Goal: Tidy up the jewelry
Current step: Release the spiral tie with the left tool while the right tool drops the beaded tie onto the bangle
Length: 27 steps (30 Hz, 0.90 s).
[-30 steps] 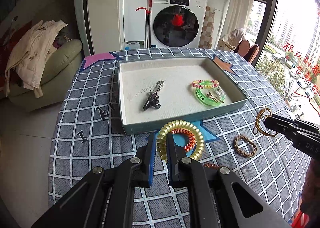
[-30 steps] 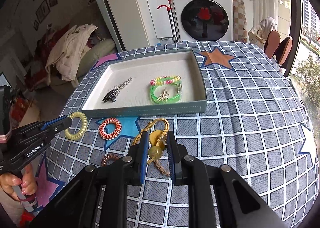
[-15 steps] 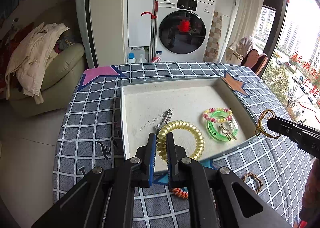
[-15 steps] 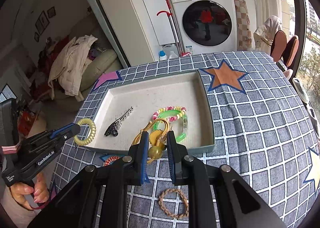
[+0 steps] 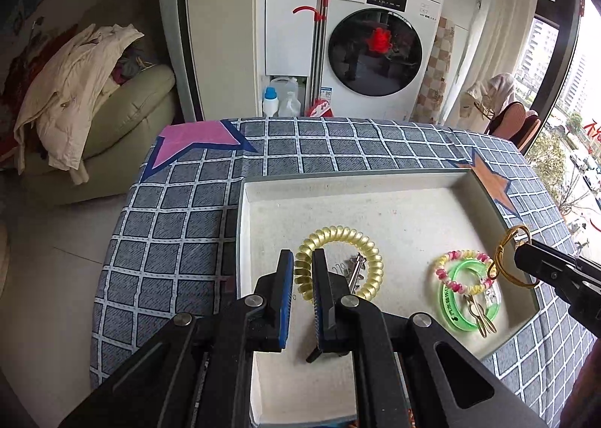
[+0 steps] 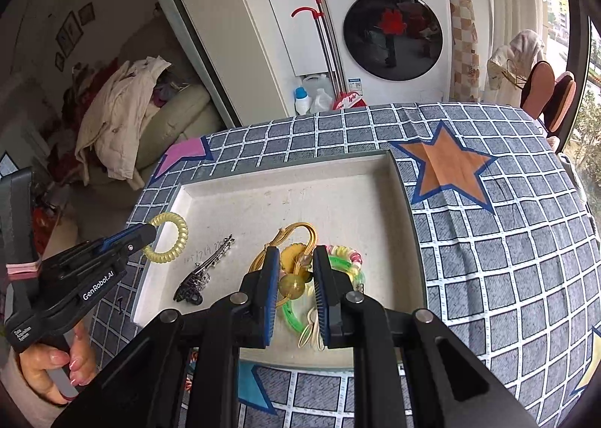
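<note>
Yellow coil tie [image 5: 338, 259] above tray [image 5: 375, 183]

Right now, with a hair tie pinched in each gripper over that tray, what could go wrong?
The left gripper holds the yellow coil hair tie above the dark hair clip; dropped there, the two may tangle. The right gripper holds the gold hair tie over the green bangle and beaded bracelet, so it may land on them. Both hang near the tray walls and could bounce out.
</note>
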{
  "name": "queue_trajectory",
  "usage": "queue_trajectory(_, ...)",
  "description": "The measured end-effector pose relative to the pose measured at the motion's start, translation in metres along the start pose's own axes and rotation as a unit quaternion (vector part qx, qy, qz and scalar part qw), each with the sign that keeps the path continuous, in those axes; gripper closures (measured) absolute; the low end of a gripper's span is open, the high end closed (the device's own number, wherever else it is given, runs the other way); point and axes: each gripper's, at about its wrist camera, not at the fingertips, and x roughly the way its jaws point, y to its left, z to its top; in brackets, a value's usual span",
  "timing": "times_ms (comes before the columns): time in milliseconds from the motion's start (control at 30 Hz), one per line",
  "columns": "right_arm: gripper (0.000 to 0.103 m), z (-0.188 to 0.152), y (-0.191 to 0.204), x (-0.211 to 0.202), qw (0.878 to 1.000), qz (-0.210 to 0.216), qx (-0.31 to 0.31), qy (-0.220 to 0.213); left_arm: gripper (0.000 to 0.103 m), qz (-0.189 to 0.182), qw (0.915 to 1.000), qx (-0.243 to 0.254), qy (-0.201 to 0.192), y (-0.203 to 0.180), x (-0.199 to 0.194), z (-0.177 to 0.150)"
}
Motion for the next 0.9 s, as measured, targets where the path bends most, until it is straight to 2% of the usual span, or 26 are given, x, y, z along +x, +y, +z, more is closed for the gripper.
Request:
queue_trajectory(400, 0.084, -0.001, -0.007, 0.052, 0.999, -0.031, 0.003, 0.026, 0.074, 0.014, 0.9993, 0.028, 0.020, -0.008, 0.037, -0.010)
queue_trajectory(533, 0.084, -0.005, -0.004, 0.057, 0.999, -0.045, -0.012, 0.027, 0.074, 0.013, 0.9993, 0.028, 0.021, -0.009, 0.040, -0.011)
queue_trajectory(800, 0.082, -0.007, -0.007, 0.065, 0.998, -0.047, -0.003, 0.038, 0.074, 0.033, 0.9980, 0.051, 0.017, -0.017, 0.042, -0.015)
queue_trajectory(833, 0.080, -0.007, -0.007, 0.064, 0.998, -0.045, -0.003, 0.037, 0.074, 0.033, 0.9980, 0.051, 0.017, -0.018, 0.041, -0.016)
queue_trajectory(900, 0.060, -0.007, -0.007, 0.064, 0.999, -0.038, -0.001, 0.039, 0.074, 0.033, 0.9980, 0.051, 0.017, -0.018, 0.041, -0.016)
